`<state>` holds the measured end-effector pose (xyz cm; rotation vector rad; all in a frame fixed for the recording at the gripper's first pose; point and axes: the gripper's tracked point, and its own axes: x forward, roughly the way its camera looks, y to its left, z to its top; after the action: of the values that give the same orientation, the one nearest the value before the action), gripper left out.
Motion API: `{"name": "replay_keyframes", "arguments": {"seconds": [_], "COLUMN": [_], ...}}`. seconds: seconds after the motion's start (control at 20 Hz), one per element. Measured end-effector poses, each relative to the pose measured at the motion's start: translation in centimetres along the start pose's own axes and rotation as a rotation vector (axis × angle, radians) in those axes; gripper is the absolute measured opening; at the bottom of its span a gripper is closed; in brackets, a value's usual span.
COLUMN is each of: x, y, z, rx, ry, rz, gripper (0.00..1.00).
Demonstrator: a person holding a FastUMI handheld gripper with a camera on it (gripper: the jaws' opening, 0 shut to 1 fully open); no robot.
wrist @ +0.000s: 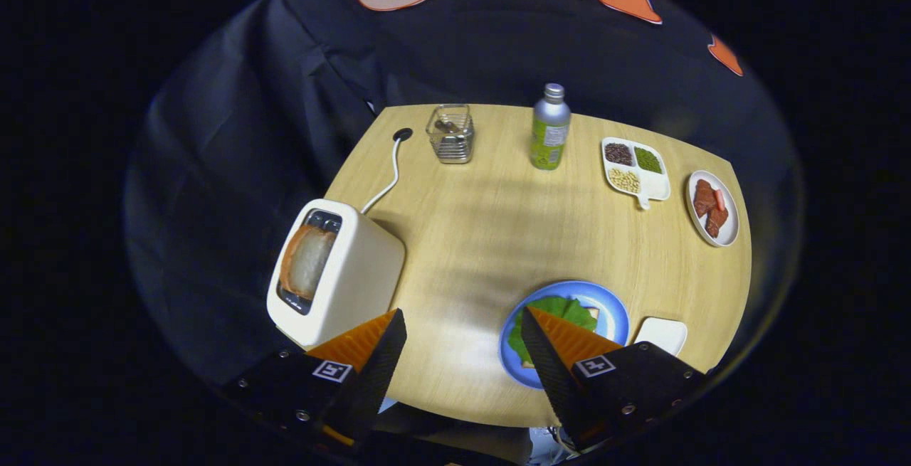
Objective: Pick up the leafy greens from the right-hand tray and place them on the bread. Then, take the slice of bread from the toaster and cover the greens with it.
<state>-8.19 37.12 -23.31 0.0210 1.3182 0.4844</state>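
Step in hand: we judge the greens step done, since the leafy greens (562,307) already lie on the bread (592,313) on the blue plate (618,309); the toaster step is the one we face now.
Toaster: the cream toaster (349,274) stands at the left side of the surface (491,224), just beyond the left finger, its white cord running back to a dark grommet.
Slice of bread: the slice of bread (307,261) sits upright in the toaster's slot, pale in the middle with a browner crust, its top showing above the slot.
Tongs: the tongs (462,320) are spread wide and hold nothing; they hang above the near edge of the surface, the left tip beside the toaster, the right tip over the blue plate.
Next move: we think the tongs need to swing left, line up with the slot, and close on the slice's thin edges from above.
Greens: a flat, bright green leaf, covering most of the bread under it; only a pale corner of bread shows.
Right-hand tray: the small white tray (662,334) just right of the plate looks bare.
Farther back: a wire basket (451,134), a metal bottle (550,128), a divided dish of beans (635,166) and a plate of meat slices (712,208).
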Motion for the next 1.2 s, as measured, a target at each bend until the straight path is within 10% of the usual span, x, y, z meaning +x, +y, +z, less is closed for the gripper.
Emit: {"name": "replay_keyframes", "arguments": {"seconds": [0.75, 1.2], "x": [3.8, 7.6], "y": [15.7, 17.2], "z": [3.1, 2.9], "rx": [-0.002, 0.068], "ry": [0.157, 0.265], "rz": [0.133, 0.086], "gripper": [0.96, 0.71]}}
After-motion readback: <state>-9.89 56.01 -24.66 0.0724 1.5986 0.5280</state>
